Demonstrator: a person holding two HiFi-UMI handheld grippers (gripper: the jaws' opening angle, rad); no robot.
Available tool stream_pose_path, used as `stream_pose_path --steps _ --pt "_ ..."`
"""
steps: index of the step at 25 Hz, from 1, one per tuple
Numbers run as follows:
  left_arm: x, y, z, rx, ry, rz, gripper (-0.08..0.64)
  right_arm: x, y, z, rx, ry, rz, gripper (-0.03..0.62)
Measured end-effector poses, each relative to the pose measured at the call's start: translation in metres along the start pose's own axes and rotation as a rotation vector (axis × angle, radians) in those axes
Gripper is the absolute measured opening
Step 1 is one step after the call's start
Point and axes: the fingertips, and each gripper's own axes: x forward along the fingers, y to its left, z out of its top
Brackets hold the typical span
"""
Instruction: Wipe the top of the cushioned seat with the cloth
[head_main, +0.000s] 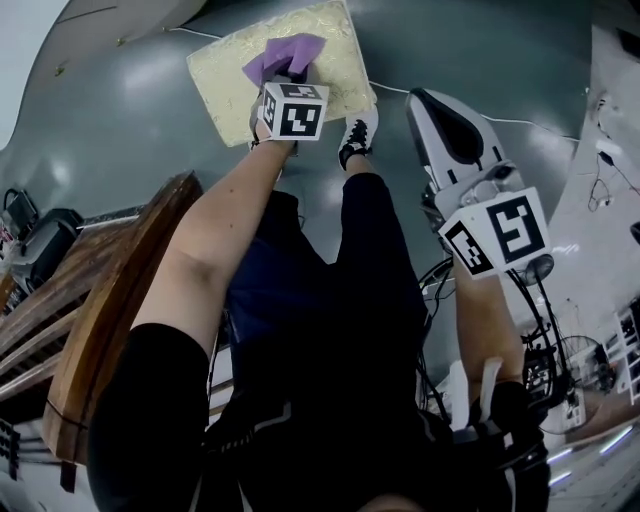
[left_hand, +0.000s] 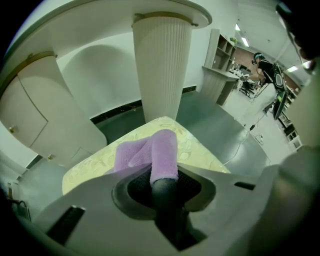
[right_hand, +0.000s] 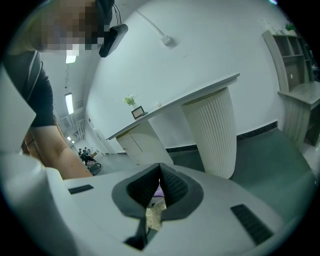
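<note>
Pinching the purple cloth (head_main: 285, 55) in the left gripper (left_hand: 164, 182), down on the cushioned seat (head_main: 232, 88). Holding the right gripper (right_hand: 159, 186) aside, pressed together, empty. Mid-wipe, seemingly; next, sweeping evenly across the bare top.

Light was even and diffuse; soft glare sat on the grey floor (head_main: 140, 78) toward 10 o'clock in the head view. Both gripper views bent hard at black-vignetted edges, with ceiling lights (left_hand: 244, 41) blown out at 1 o'clock in the left one. The cloth (left_hand: 162, 150) read sharp.
</note>
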Motion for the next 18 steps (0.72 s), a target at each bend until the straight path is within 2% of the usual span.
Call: stream_pose_path --steps 2,5,8,10,12,15,18 --pt "0.004 -0.019 0.010 0.025 0.000 -0.035 0.083 -0.005 -0.007 0.001 0.001 -0.002 -0.008 0.006" --pt "0.010 -0.035 0.023 0.056 -0.006 -0.037 0.083 -0.011 -0.016 0.000 0.008 -0.003 -0.025 0.006" --pt "0.013 -0.054 0.029 0.136 -0.021 -0.047 0.083 -0.014 -0.019 -0.002 0.010 0.009 -0.039 0.006" --pt "0.012 -0.069 0.030 0.189 -0.027 -0.092 0.083 -0.015 -0.014 0.000 0.001 0.013 -0.029 0.006" --pt "0.006 -0.084 0.040 0.209 -0.079 -0.148 0.083 -0.016 -0.011 0.005 -0.017 0.015 -0.021 0.006" --pt "-0.018 -0.084 0.066 0.175 -0.216 -0.156 0.081 -0.016 -0.007 0.008 -0.022 0.021 -0.017 0.006" --pt "-0.043 -0.066 0.076 0.090 -0.290 -0.147 0.081 -0.013 0.004 0.008 -0.011 0.021 -0.023 0.006"
